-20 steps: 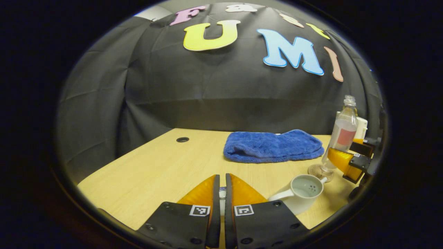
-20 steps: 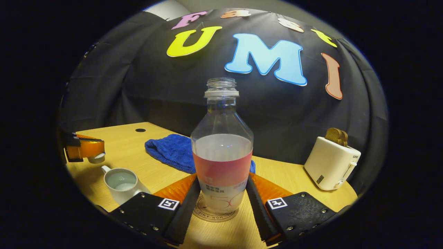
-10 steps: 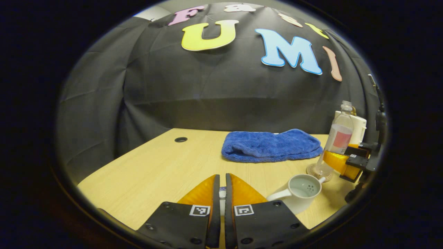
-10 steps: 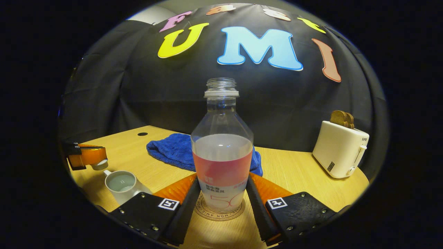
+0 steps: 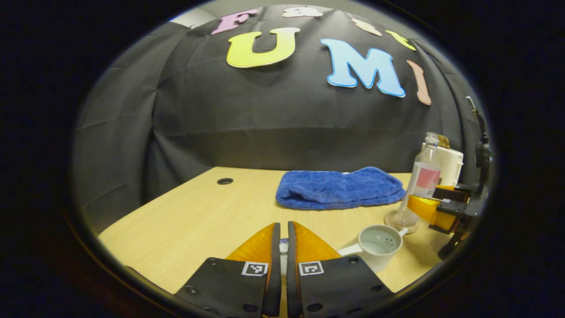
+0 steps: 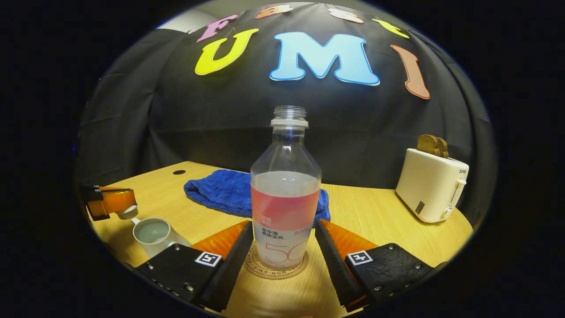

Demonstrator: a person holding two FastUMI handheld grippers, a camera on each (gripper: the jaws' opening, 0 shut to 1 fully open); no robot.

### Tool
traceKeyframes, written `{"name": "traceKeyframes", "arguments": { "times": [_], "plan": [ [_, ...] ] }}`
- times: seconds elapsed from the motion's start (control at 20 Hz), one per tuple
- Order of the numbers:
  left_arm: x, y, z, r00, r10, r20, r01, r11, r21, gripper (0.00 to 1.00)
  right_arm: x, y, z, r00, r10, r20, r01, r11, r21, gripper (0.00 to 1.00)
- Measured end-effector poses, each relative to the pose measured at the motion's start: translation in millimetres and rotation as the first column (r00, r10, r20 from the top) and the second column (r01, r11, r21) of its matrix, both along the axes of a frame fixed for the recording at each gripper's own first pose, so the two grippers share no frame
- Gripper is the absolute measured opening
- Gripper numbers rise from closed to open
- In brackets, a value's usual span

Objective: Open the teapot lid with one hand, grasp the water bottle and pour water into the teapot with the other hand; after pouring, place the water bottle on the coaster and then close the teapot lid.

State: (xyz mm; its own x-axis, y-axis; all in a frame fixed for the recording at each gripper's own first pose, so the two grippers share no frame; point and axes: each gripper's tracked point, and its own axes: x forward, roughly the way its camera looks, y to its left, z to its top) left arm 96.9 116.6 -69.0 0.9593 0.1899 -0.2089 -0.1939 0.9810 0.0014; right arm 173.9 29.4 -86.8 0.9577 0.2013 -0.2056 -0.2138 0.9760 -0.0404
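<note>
Dim overhead light, sharp focus, bowed edges

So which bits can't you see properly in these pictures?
- Left gripper view: the small white teapot lid is nearly all hidden between the fingers of the left hand-held gripper.
- Right gripper view: the lower body of the pale grey ceramic teapot sits behind the right hand-held gripper.
- Right gripper view: the clear plastic water bottle covers the middle of the round brown coaster.
- Left gripper view: the white toaster is partly behind the bottle.
</note>
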Motion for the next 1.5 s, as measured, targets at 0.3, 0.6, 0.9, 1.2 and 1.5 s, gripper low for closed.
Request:
{"name": "traceKeyframes", "arguments": {
  "times": [0.3,0.6,0.9,1.2,1.5],
  "plan": [
    [1.8,-25.4,14.2,0.995,-0.081,0.061,0.082,0.997,-0.006,0.12,-4.2,-1.2,2.2,1.0,0.003,0.005,-0.003,1.0,0.007,0.88],
    [-0.2,-41.7,29.1,0.985,-0.13,0.116,0.13,0.991,0.006,0.12,-6.8,0.5,3.4,1.0,0.01,0.007,-0.01,1.0,0.012,0.88],
    [0.0,-75.0,38.3,0.963,-0.224,0.152,0.218,0.974,0.057,0.12,-7.0,-2.2,4.2,1.0,0.005,0.005,-0.005,1.0,0.025,0.88],
    [4.2,-102.6,35.5,0.944,-0.294,0.149,0.28,0.954,0.107,0.12,-8.0,-2.2,4.1,1.0,0.008,0.005,-0.008,1.0,0.025,0.88],
    [8.3,-120.9,31.8,0.933,-0.33,0.144,0.315,0.942,0.12,0.12,-9.0,-2.8,4.2,1.0,0.007,0.003,-0.008,0.999,0.035,0.88]
  ]
}}
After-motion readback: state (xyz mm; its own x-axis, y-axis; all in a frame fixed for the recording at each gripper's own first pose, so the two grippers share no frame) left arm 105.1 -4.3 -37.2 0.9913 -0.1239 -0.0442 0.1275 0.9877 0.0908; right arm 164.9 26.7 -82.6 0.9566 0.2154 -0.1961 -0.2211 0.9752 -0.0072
